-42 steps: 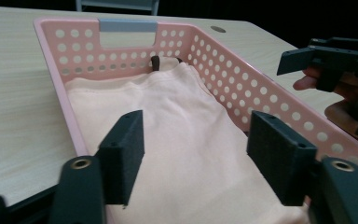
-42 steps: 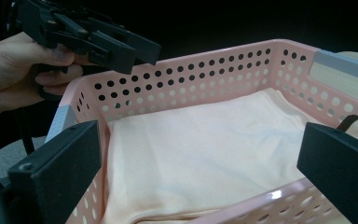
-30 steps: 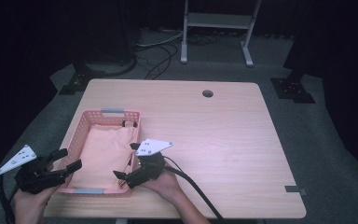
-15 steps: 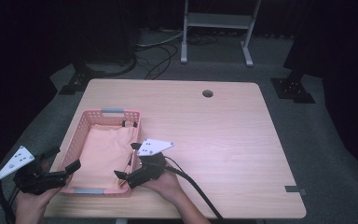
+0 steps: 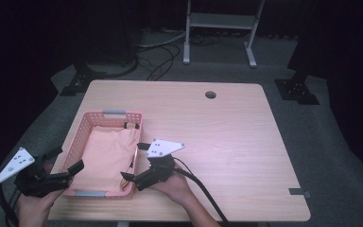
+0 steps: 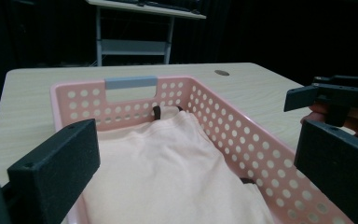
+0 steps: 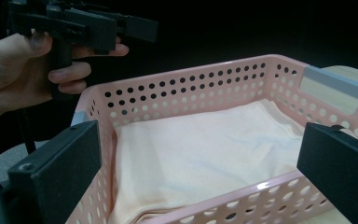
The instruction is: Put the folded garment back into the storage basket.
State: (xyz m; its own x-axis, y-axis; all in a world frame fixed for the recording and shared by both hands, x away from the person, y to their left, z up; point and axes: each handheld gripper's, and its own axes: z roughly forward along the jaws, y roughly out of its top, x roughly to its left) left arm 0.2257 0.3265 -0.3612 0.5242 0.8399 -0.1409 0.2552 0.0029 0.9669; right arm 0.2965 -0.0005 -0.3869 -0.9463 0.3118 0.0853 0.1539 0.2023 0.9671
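- High view gives me the wooden table (image 5: 227,137) first, with a round cable hole (image 5: 211,94) near its far edge, well beyond both of my claws.
- Next in size is the pink perforated basket (image 5: 73,146) on the table's near-left part; it sits between my two claws, with grey handle strips on its far and near ends.
- Inside it lies a folded peach cloth (image 5: 105,156), covering most of the basket floor; a dark strap peeks out at its far corner, ahead of my left claw in the left gripper view.
- My left gripper (image 5: 65,165) hangs off the table's near-left corner, just outside the basket's left wall; its jaws stand spread wide, pinching nothing, and my left hand (image 5: 34,204) grips it.
- My right gripper (image 5: 133,161) sits at the basket's right wall, jaws spread along that wall and closed on nothing, in my right hand (image 5: 176,187).
- Right gripper view shows the cloth just ahead across the near wall, and the left gripper beyond the opposite wall.
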